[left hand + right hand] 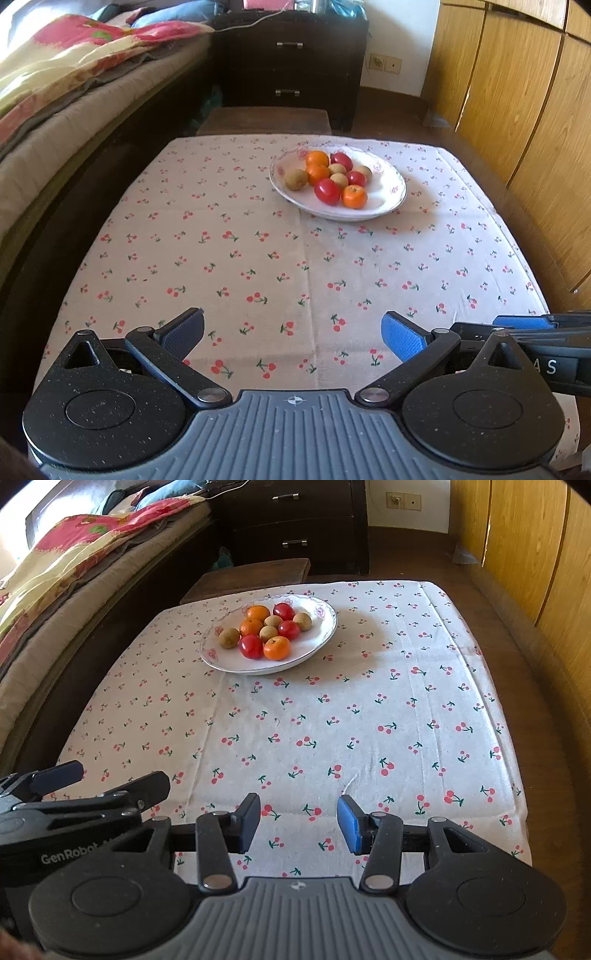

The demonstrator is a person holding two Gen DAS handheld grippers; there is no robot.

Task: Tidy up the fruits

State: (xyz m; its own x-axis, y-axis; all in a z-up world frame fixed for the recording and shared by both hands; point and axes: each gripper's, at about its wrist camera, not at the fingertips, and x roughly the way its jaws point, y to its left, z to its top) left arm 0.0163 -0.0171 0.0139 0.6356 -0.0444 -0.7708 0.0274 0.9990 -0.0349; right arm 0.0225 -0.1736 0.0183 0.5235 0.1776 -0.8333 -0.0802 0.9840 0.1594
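Note:
A white floral plate (391, 192) (321, 627) sits at the far side of the table on a cherry-print cloth (258, 258) (369, 720). It holds oranges (354, 196) (277, 648), red fruits (327, 191) (251, 646) and brown round fruits (296, 179) (228, 637), all mixed together. My left gripper (293, 334) is open and empty over the near edge of the cloth. My right gripper (300, 821) hovers beside it, its jaws apart with nothing between them. Each gripper shows at the edge of the other's view.
A bed with a flowered blanket (66, 70) (74, 554) runs along the left. A dark nightstand (291, 62) (295, 520) and a low wooden stool (266, 120) (251, 576) stand behind the table. Wooden wardrobe doors (517, 92) (524, 542) line the right.

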